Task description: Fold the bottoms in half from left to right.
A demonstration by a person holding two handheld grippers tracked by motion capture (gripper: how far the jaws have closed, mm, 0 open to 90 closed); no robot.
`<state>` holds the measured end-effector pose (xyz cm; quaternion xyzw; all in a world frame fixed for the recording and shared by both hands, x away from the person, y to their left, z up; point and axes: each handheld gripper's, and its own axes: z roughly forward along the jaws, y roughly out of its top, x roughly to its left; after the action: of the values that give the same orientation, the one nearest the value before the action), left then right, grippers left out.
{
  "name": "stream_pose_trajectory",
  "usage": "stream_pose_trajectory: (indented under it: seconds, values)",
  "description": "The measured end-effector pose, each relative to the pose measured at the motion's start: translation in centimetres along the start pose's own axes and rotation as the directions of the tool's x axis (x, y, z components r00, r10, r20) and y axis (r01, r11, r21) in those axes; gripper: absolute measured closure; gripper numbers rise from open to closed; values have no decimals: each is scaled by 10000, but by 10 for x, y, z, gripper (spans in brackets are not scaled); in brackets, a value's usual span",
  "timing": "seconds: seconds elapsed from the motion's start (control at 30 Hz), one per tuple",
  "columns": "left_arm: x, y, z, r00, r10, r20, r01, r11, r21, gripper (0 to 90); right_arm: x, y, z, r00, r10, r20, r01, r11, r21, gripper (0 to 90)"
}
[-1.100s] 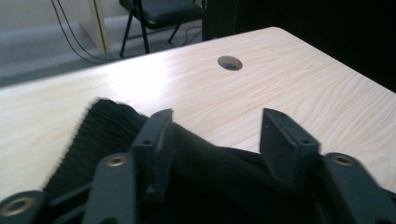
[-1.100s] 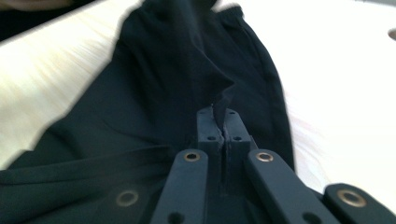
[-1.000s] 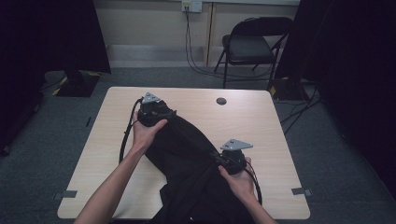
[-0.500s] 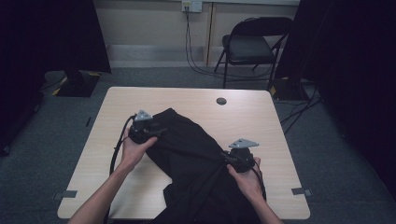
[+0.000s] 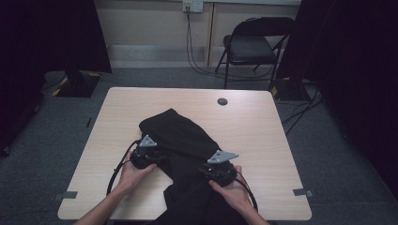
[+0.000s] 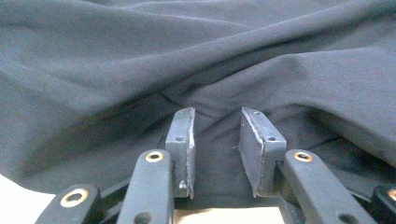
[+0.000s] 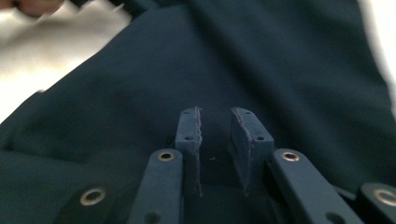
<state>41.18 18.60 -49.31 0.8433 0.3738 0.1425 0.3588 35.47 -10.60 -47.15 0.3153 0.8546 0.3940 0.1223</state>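
Dim room, blurred right gripper view

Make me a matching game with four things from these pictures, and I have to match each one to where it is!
Things:
1. black garment
2. folding chair
3. left gripper
4. small round dark spot

Places:
A. on the floor beyond the table's far edge
B. at the near left edge of the cloth, in the person's hand
C. spread across the middle of the table, hanging off the near edge
D. on the bare tabletop near the far edge

Right pairs: 1-C, 2-A, 3-B, 4-D
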Motion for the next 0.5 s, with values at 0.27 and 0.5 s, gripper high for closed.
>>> stream_pose_trajectory:
  seconds: [0.27,0.5]
  values:
    - [23,9,12,9982,-85,-591,69,9996,-265,660,14,7,38,9989,-352,-312,370,9975,595,629]
    - [60,21,24,9906,-512,-1265,467,9982,-383,659,14,20,26,9994,-255,248,256,9997,-30,534]
